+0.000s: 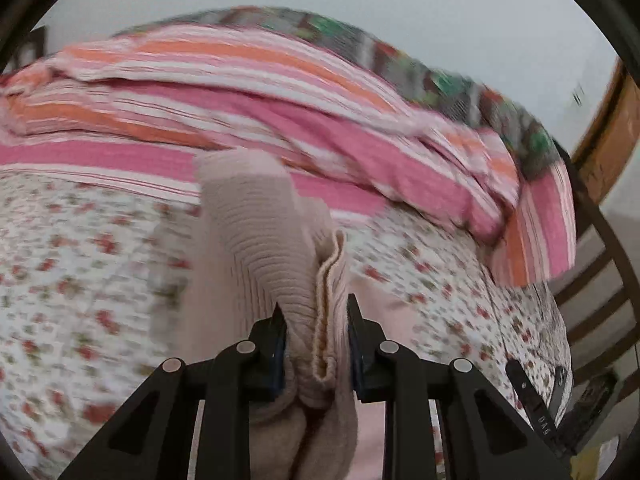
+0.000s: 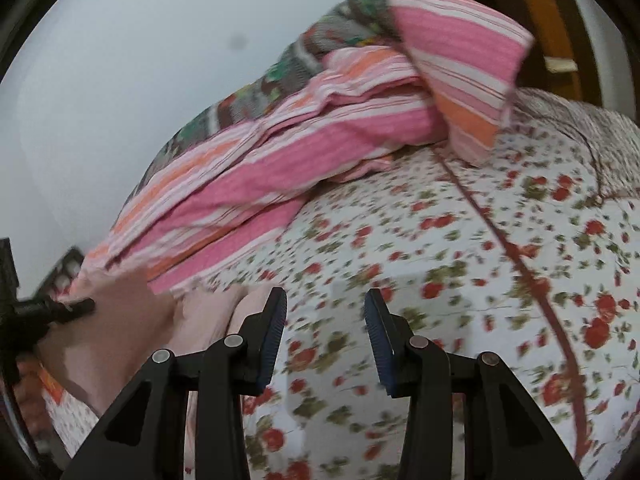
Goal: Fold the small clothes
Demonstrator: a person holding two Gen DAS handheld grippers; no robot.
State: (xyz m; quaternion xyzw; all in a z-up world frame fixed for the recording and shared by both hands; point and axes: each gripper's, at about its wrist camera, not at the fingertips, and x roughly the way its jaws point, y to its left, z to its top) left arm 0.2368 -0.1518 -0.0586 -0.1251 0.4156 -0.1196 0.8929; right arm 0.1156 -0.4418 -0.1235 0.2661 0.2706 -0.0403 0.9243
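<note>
A small beige-pink ribbed knit garment hangs bunched between the fingers of my left gripper, which is shut on its hemmed edge above the floral bedsheet. In the right wrist view the same garment lies at the lower left, with the left gripper on it. My right gripper is open and empty over the floral sheet, just right of the garment.
A pink, orange and white striped quilt is heaped along the far side of the bed, also in the right wrist view, with a striped pillow. A dark wooden bed frame stands at the right.
</note>
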